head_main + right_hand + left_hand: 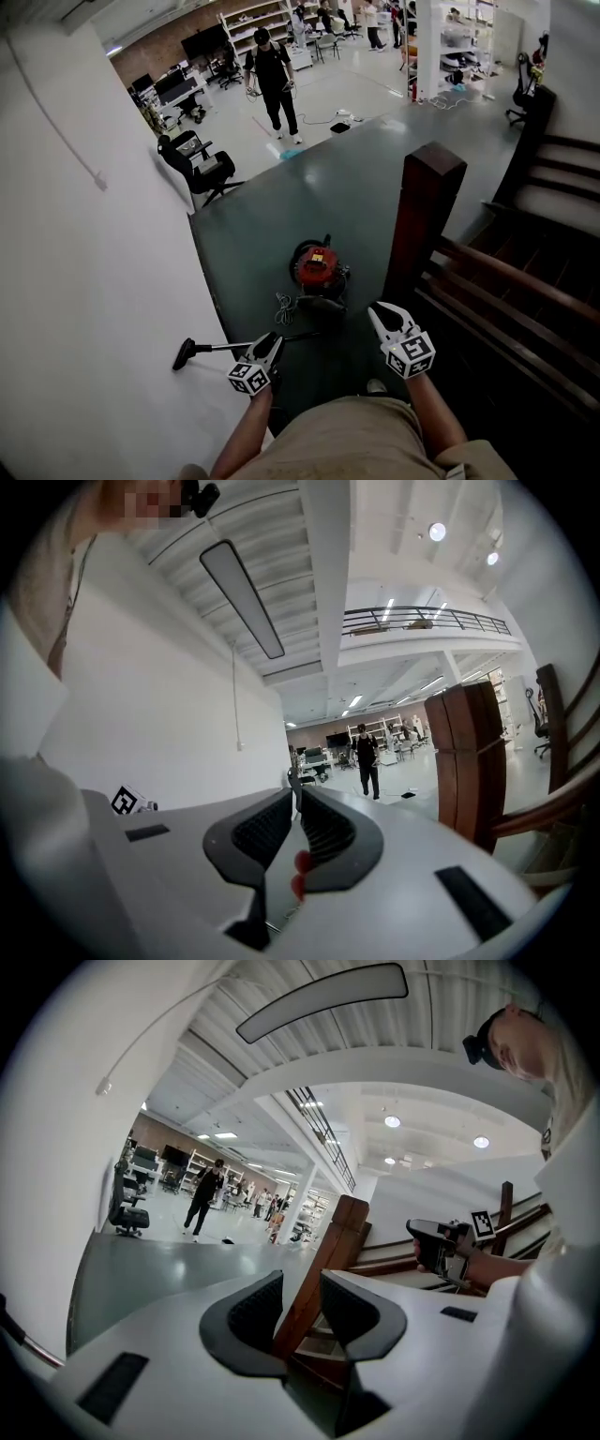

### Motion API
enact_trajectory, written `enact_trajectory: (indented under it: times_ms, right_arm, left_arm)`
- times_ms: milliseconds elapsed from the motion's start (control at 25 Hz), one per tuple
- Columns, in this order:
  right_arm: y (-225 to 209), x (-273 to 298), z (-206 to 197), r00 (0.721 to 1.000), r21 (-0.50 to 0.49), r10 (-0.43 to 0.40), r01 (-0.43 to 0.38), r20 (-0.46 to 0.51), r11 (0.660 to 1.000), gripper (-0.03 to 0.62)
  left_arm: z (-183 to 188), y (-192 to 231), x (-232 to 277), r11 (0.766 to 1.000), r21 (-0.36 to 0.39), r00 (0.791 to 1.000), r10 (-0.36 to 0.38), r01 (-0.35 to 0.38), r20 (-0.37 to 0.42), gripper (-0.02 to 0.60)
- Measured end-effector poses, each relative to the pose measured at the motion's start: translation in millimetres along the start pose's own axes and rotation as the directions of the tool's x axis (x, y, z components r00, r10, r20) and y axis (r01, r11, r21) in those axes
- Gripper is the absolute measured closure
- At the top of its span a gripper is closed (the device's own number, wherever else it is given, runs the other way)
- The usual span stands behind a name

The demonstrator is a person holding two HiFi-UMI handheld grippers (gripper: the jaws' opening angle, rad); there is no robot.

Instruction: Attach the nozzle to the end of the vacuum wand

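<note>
Left gripper (300, 1288) jaws stood apart, empty. Right gripper (298, 799) jaws were clenched together on nothing. Both cubes bore black-and-white square markers. Black nozzle (184, 355) lay at the end of the thin wand (220, 348), on the dark floor (248, 248) near the red vacuum (317, 266).

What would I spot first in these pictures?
The round red vacuum cleaner sits on the dark grey floor straight ahead. A tall brown wooden stair post stands to its right. A black nozzle and thin wand lie left, by the white wall.
</note>
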State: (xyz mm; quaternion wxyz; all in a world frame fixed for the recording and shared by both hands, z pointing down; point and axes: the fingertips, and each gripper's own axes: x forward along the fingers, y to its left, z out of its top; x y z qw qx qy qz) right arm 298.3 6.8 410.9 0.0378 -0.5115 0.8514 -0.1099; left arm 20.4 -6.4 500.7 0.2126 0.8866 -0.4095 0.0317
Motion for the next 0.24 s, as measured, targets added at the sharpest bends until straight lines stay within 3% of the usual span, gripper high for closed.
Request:
enact_trajectory:
  times_ms: [240]
  right_arm:
    - [-32,-20,10,0.998,0.047,0.054,-0.056,0.037,0.997,0.557]
  left_arm:
    - [-2,-39,56,0.999,-0.013,0.999,-0.045,0.045,0.007,0.448]
